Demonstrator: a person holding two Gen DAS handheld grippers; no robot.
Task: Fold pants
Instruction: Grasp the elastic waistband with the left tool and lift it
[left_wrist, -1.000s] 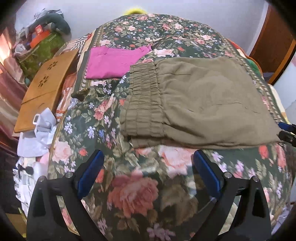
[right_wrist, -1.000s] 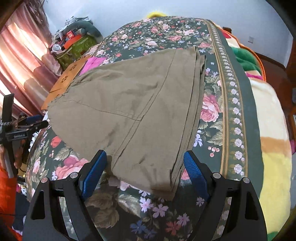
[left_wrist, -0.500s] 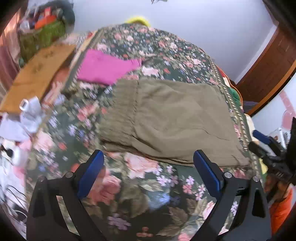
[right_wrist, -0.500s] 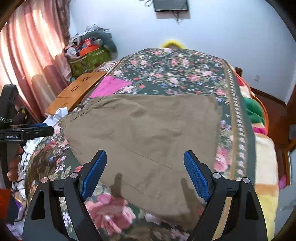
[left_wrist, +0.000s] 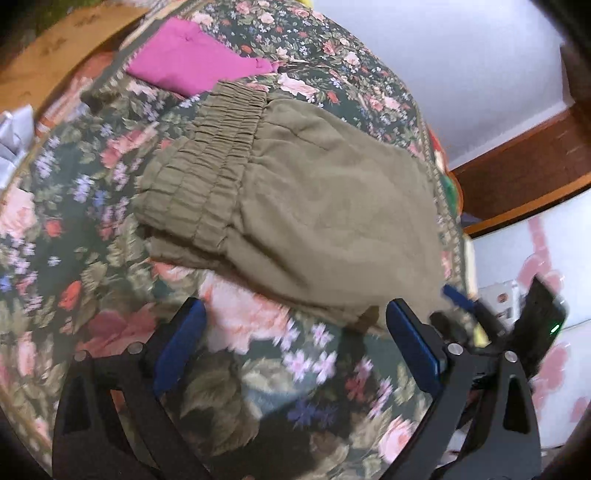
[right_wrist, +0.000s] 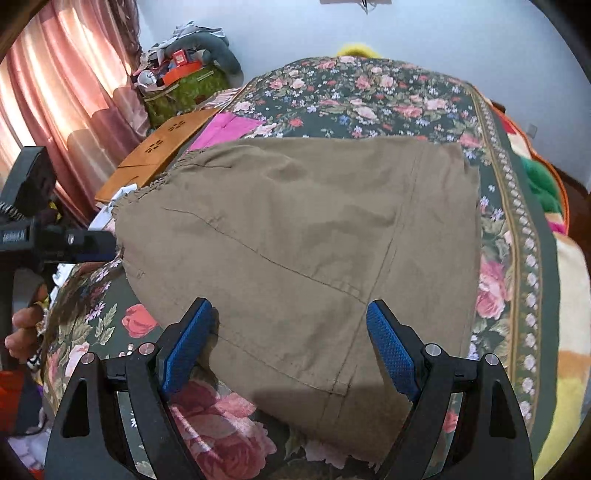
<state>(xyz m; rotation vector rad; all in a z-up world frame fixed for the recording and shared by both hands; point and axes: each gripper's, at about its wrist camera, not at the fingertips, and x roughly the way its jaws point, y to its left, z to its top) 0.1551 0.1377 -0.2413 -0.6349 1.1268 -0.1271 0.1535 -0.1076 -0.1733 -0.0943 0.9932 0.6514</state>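
1. Left wrist view: the left hand-held gripper (left_wrist: 293, 343) hangs with its jaws wide apart and nothing between them, over bare floral bed (left_wrist: 122, 236) cover. The pants (left_wrist: 310, 206) lie folded flat on the bed, just ahead of the blue fingertips, which do not touch them. Their gathered waistband (left_wrist: 207, 162) is the end on the left here, and the cloth runs from it away to the right, so the long axis lies crosswise to this gripper. The picture is smeared, so fine edges are uncertain. A pink cloth (left_wrist: 195, 66) lies beyond the waistband, close to it.

2. Right wrist view: the right hand-held gripper (right_wrist: 290, 345) also stands spread and empty, but directly over the near edge of the pants (right_wrist: 306, 236), cloth showing between its fingertips. From here the waistband (right_wrist: 155, 184) is at the far left and the opposite end lies to the right, near the bed's (right_wrist: 513, 229) border strip.

3. Judgement: the right gripper is nearer the pants; the left one, seen beyond the waistband side, is nearer that end. Another fold would likely carry one end across the long axis.
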